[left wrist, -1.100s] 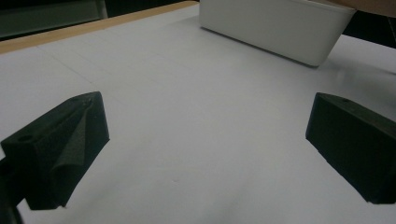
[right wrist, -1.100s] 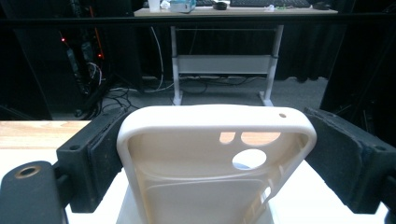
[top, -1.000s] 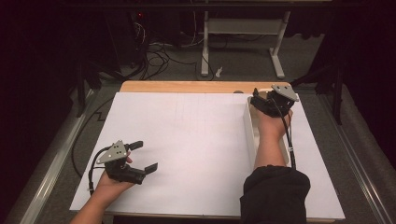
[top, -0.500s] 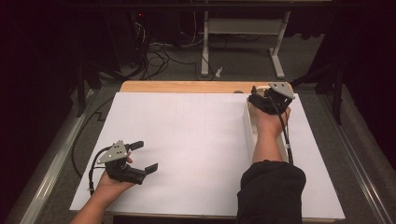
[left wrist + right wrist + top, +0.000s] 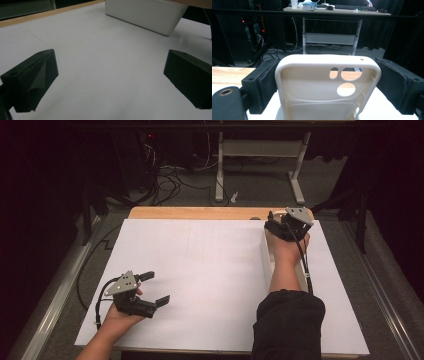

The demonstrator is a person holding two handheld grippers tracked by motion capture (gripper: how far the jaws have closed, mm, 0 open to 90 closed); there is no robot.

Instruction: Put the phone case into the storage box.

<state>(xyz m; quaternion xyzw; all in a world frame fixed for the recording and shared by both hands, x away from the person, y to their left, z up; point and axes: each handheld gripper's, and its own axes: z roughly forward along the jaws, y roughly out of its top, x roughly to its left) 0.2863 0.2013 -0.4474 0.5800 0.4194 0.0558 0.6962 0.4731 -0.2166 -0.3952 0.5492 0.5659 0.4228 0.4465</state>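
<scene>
The person's right forearm reached straight forward over the white-covered table (image 5: pixel 200 285), its black sleeve (image 5: pixel 290 325) near the front edge, and the right gripper (image 5: pixel 280 227) sat at the far end of the arm, close to the bare wooden strip at the table's back edge. Its jaws stood on either side of a cream plastic phone case (image 5: pixel 327 87), and in the right gripper view both black pads pressed against the case's long side walls, so the gripper was clamped on the case. The case stood between the jaws with its open inside towards the camera; its long axis ran away from the gripper, and the end with the round camera cut-outs pointed outward, beyond the jaw tips. Just below the right hand lay a long white plastic bin (image 5: pixel 145 15).

The left gripper (image 5: pixel 152 287) rested low by the table's near left part, held from behind in the left hand with the wrist level. Its jaws stood wide apart and gripped nothing, with bare white surface between them.

Against the picture a second before, the right gripper had shifted slightly farther forward and to the right, while the left one had not moved.
</scene>
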